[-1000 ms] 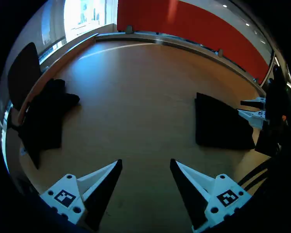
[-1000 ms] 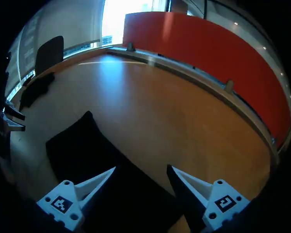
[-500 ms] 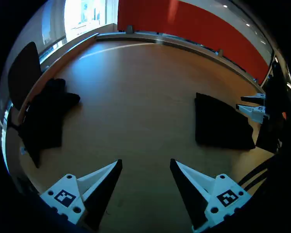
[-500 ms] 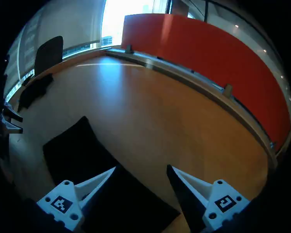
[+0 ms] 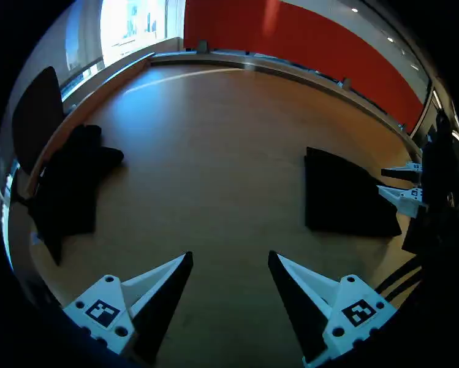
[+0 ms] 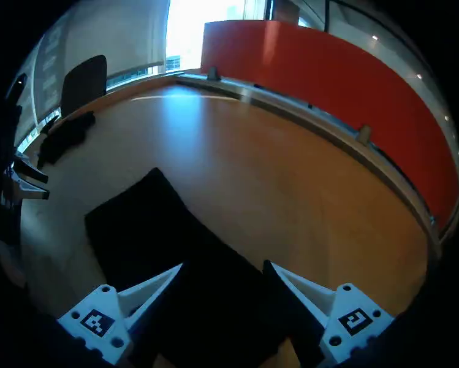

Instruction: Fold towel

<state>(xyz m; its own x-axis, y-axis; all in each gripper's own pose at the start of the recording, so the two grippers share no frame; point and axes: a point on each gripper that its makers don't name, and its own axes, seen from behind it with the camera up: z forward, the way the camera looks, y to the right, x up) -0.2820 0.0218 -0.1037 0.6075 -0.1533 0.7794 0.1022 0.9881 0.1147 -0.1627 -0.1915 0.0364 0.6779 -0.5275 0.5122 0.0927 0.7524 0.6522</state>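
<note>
Towel (image 6: pixel 149 227) flat on table (image 6: pixel 278 172), right tongs (image 6: pixel 223 264) spread above it

Towel (image 6: pixel 162 245): plain black. Table (image 5: pixel 217 141): orange-brown wood. Partition (image 6: pixel 352 80): red. Chair (image 5: pixel 36 116): black. Cloth pile (image 5: pixel 70 190): black. Left gripper (image 5: pixel 230 254), right gripper (image 6: pixel 223 265): white, black inner faces, black-and-white square tags (image 5: pixel 102 311).

Left gripper (image 5: pixel 230 253) jaws apart over table (image 5: pixel 217 153), dark towel (image 5: pixel 342 196) at right
</note>
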